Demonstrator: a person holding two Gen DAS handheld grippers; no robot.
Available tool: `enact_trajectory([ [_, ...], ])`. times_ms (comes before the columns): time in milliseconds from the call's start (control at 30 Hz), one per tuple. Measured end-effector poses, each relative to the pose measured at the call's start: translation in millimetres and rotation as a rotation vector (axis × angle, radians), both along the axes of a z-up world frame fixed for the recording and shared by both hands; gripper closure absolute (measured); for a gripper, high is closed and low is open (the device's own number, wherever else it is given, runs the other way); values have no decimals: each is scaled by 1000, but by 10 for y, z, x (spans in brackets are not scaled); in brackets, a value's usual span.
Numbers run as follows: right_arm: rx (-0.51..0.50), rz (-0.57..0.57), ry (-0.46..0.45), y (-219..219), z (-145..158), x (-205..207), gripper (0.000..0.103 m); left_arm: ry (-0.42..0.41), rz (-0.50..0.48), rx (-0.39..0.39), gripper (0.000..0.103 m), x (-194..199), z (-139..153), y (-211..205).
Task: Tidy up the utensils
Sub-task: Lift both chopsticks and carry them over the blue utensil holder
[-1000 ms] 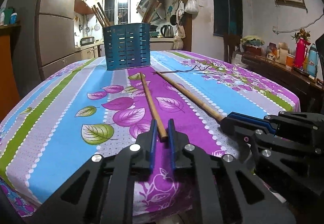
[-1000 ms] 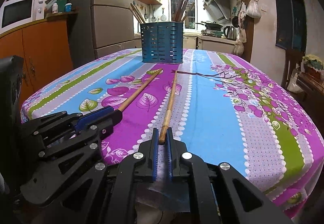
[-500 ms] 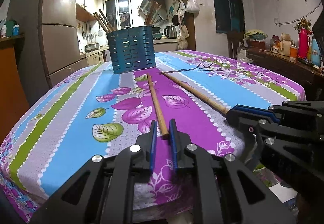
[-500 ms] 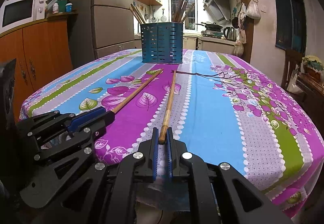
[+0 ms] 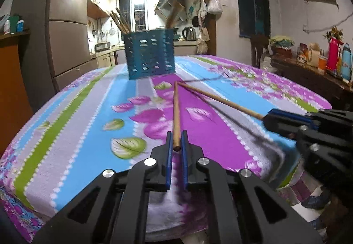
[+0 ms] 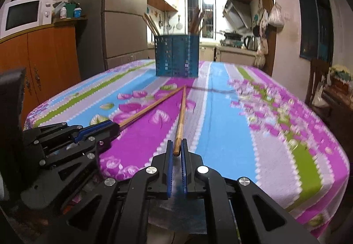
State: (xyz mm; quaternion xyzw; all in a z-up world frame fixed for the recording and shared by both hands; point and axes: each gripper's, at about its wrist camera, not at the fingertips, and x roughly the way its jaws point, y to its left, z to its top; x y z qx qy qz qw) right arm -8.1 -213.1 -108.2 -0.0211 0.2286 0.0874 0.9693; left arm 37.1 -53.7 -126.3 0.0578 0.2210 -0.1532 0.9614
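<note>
Right wrist: floral tablecloth (image 6: pixel 231 133) beneath blue holder (image 6: pixel 177 56), kitchen behind.

Each fisheye camera sits low behind its own gripper, close above the near edge of the flowered striped cloth-covered surface (image 5: pixel 66 133), facing the blue slotted plastic utensil holder (image 5: pixel 150 58) at the far end. Both views share that holder (image 6: pixel 176 56) and surface (image 6: pixel 242 133).
</note>
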Motion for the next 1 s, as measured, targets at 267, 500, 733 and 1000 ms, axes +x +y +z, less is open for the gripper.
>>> enact_trajectory([
  [267,-32,34,-94,-75,508,-86,96,-81,40,-50,97,-59,473,286],
  [500,-51,73,-191,-134,1077,-37,96,-119,34,-104,98,-16,1008,496],
  [733,-32,126,-206,-165,1520,256,96,-87,-18,-167,98,229,1502,589],
  [1000,12,176,-161,-174,1877,612,96,-14,-71,-169,98,567,1856,580],
])
